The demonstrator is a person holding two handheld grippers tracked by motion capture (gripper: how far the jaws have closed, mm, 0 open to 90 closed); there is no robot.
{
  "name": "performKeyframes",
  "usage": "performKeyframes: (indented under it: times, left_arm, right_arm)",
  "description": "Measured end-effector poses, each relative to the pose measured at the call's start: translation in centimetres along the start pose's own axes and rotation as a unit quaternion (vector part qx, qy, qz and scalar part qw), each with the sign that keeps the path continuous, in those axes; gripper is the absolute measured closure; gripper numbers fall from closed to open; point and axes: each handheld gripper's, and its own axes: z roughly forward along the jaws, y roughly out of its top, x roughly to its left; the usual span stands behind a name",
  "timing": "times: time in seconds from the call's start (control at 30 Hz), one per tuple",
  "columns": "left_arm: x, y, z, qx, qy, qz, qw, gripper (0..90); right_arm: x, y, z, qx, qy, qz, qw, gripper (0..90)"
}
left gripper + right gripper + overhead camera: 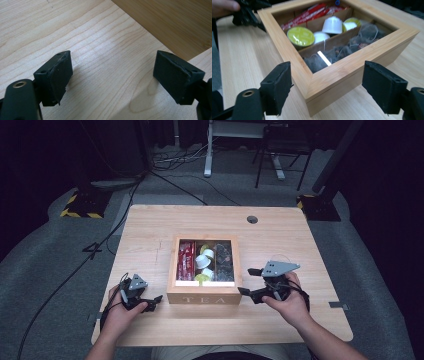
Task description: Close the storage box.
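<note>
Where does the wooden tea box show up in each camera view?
High view: the tea box sits mid-table, between the two claws, its front lettered TEA.
Left gripper view: one plain wooden side of the box fills the upper right corner.
Right gripper view: a box corner points between the jaws, with the compartments behind.
Shared landmark: the light wooden table.

Desk legs (209, 150), floor cables (170, 160), hazard-striped bases (80, 206).

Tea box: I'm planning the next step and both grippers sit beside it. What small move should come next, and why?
Probably ease the right gripper forward so its open jaws straddle the tea box corner. That corner already lies between them, untouched, while the left gripper waits open at the box's other side.
</note>
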Motion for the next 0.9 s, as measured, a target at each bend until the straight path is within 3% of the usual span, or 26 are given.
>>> performKeyframes:
  times: [0.13,0.27,0.3,0.33,0.47,0.53,0.57,0.6,0.7,0.9]
  left_arm:
    - [0.0,-0.1,-0.1,0.0,-0.001,-0.002,1.0,16.3]
    - [0.3,-0.3,-0.3,0.0,-0.002,0.002,1.0,16.3]
    - [0.3,-0.3,-0.3,0.0,-0.002,0.002,1.0,16.3]
    - [0.4,-0.3,-0.4,0.0,-0.002,0.005,1.0,16.4]
    - [0.5,-0.5,-0.5,0.001,-0.002,0.006,1.0,16.3]
    - [0.6,-0.5,-0.5,-0.002,-0.007,-0.003,1.0,16.3]
    - [0.6,-0.5,-0.5,-0.002,-0.007,-0.003,1.0,16.3]
    - [0.7,-0.5,-0.5,-0.004,-0.008,-0.007,0.9999,16.3]
    - [1.0,-0.6,-0.6,0.0,-0.004,0.002,1.0,16.3]
    - [1.4,-0.7,-0.7,0.0,-0.004,0.003,1.0,16.2]
  right_arm:
    - [-0.6,0.3,-1.4,-0.019,0.001,0.008,0.9998,21.5]
    - [-2.1,0.2,-4.2,-0.035,-0.01,0.015,0.9992,16.5]
    - [-2.1,0.2,-4.2,-0.035,-0.01,0.015,0.9992,16.5]
    - [-3.0,-0.2,-5.5,-0.036,-0.022,0.025,0.9988,16.3]
    - [-4.5,-1.2,-7.6,-0.021,-0.045,0.036,0.9981,16.1]
    - [-5.4,-1.8,-8.7,-0.012,-0.066,0.051,0.9964,16.3]
    - [-5.4,-1.8,-8.7,-0.012,-0.066,0.051,0.9964,16.3]
    - [-6.2,-2.5,-9.7,-0.005,-0.085,0.064,0.9943,16.4]
    - [-7.3,-3.8,-11.1,0.001,-0.109,0.078,0.991,16.5]
    - [-9.1,-6.2,-12.6,0.017,-0.138,0.094,0.9859,21.6]
